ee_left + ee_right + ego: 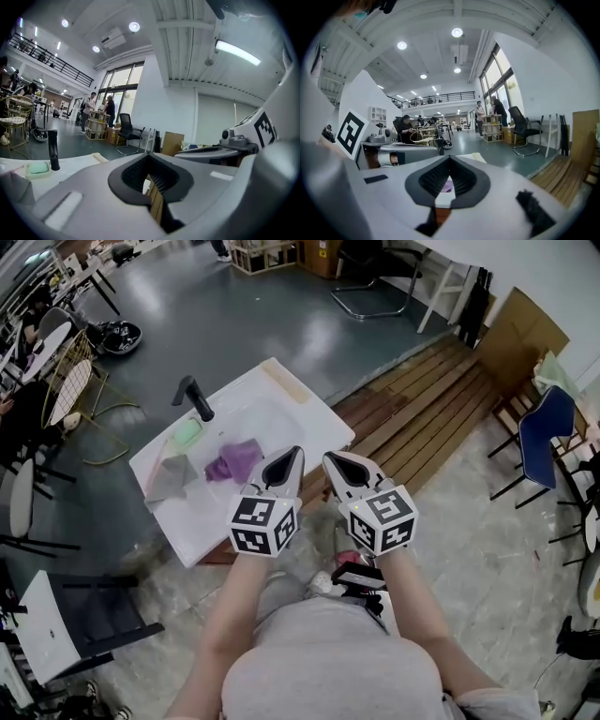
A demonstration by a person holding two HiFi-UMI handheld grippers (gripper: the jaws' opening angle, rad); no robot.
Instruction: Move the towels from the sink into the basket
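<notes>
A white sink with a black faucet stands left of centre in the head view. In it lie a crumpled purple towel and a flat grey towel, with a green pad near the faucet. My left gripper and right gripper hover side by side over the sink's near right edge, both shut and empty. In the left gripper view the shut left gripper points past the faucet. Through the right gripper a bit of purple towel shows. No basket is in sight.
A wooden slat platform lies right of the sink. A blue chair stands at the far right, a white chair at the lower left, gold wire chairs at the left. People stand by a shelf far off.
</notes>
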